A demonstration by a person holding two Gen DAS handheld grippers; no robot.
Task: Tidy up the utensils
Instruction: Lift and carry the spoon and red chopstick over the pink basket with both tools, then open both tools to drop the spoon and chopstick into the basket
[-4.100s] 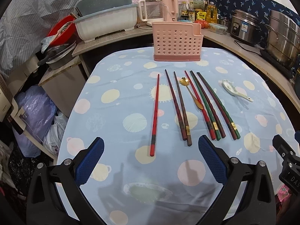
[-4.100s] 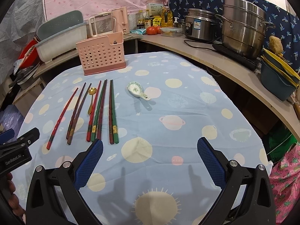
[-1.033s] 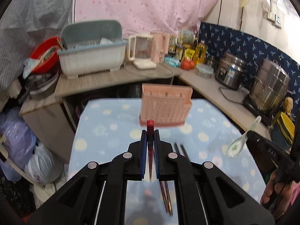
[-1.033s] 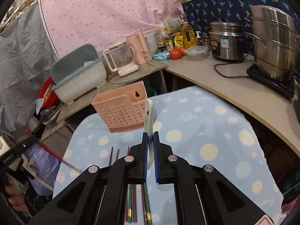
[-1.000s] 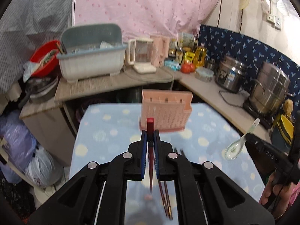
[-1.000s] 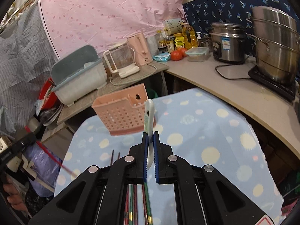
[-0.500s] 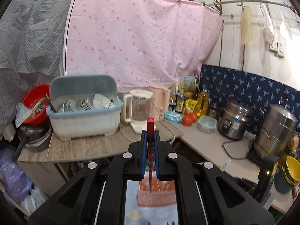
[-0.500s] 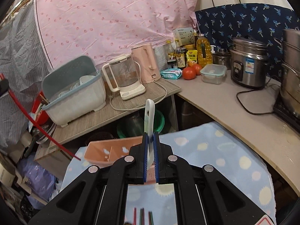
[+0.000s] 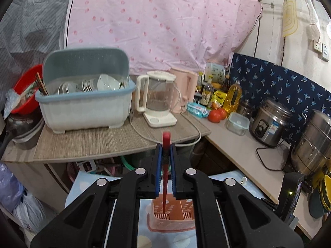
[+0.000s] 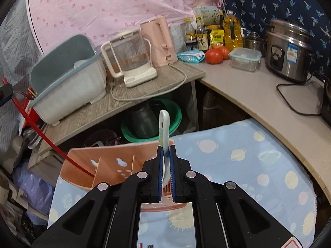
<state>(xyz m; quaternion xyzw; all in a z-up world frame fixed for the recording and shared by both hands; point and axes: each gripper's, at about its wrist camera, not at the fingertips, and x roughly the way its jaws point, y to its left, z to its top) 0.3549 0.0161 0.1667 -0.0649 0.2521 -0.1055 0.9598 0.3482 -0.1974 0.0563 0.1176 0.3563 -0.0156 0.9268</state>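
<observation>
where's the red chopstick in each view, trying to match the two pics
Left wrist view: the red chopstick stands upright at centre, clamped in the left gripper, its tip down in the pink utensil basket.
Right wrist view: the red chopstick slants from the left edge down into the pink utensil basket.
Shared landmark: the glass kettle on the back counter.

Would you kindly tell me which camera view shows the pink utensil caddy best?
The right wrist view: the pink utensil caddy shows its open top, inner dividers and a red chopstick tip entering it. The left wrist view shows only a slice of the caddy between the left tongs' arms, seen from above.
</observation>
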